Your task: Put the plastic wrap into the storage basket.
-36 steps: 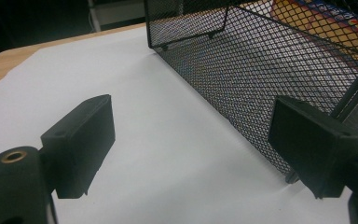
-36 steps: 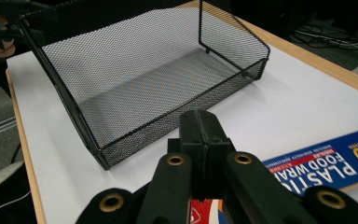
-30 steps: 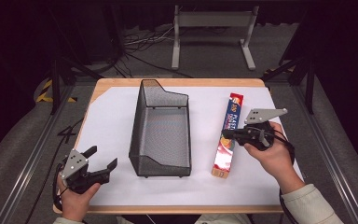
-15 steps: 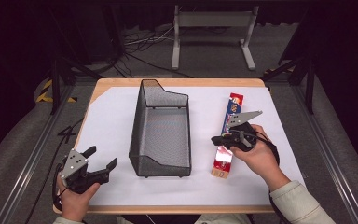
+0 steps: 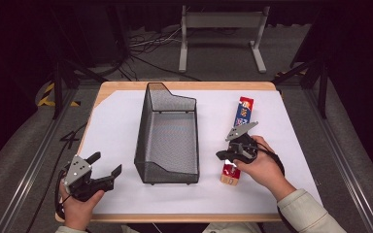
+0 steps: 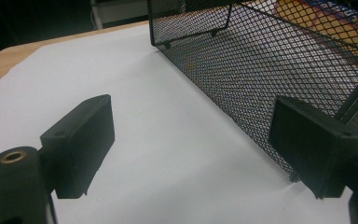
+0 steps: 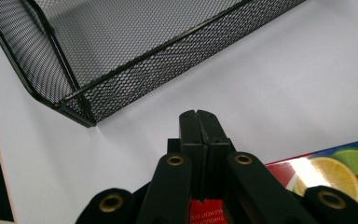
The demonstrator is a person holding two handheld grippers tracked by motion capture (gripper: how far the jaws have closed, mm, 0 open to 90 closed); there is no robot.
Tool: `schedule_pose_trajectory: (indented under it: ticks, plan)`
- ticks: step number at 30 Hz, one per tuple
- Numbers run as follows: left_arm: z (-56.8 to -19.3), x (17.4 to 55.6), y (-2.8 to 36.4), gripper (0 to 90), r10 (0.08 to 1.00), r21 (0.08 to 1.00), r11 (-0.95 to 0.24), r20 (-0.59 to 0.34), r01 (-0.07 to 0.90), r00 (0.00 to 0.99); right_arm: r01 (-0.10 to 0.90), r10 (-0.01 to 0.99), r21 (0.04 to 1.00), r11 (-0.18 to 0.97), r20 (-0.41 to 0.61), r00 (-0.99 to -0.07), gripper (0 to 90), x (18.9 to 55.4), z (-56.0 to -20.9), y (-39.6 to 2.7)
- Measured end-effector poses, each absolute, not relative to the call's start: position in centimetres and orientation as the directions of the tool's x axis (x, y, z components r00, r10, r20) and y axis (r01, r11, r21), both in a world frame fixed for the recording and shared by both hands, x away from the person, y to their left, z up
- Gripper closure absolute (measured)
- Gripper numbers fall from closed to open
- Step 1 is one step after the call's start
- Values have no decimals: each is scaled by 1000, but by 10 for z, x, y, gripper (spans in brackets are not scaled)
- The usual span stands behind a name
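High view showed the long red cardboard box with fruit pictures (image 5: 238, 141) lying flat on the bench, right of the black wire mesh basket (image 5: 167, 136). Its long side ran alongside the basket, one end pointing away from the person. The right tongs (image 5: 222, 155) were pressed together over its near end; they should spread before pinching across the narrow sides. The left tongs (image 5: 108, 165) were spread, left of the basket.

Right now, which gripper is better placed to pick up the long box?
Right. The right gripper hangs over the near end of the long box, jaws shut, so it must open first. The left gripper waits, jaws open, across the mesh basket.
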State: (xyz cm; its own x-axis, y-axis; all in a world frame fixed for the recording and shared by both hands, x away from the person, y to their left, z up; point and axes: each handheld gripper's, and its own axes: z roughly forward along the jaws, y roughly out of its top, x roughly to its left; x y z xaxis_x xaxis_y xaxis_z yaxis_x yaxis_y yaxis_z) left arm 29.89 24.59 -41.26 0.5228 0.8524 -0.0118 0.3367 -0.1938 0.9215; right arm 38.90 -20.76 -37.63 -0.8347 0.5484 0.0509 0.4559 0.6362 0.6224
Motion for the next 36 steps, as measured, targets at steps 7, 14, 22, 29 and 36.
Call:
schedule_pose_trajectory:
  ticks: [7,14,22,29,36]
  plan:
    - [-413,299,246,152,853,920,-196,-10,338,522,459,528,570,681,52,-848,900,389,-385,-202]
    - [-413,299,246,152,853,920,-198,-8,338,522,458,517,537,708,49,-855,900,388,-391,-198]
    - [-413,298,247,152,854,920,-195,-11,340,520,438,500,509,741,17,-866,900,385,-388,-195]
    - [-413,298,248,152,855,920,-191,-14,341,518,442,497,439,782,-10,-868,900,381,-383,-195]
    - [-413,298,248,152,854,920,-192,-14,341,520,484,521,417,769,31,-853,900,376,-381,-213]
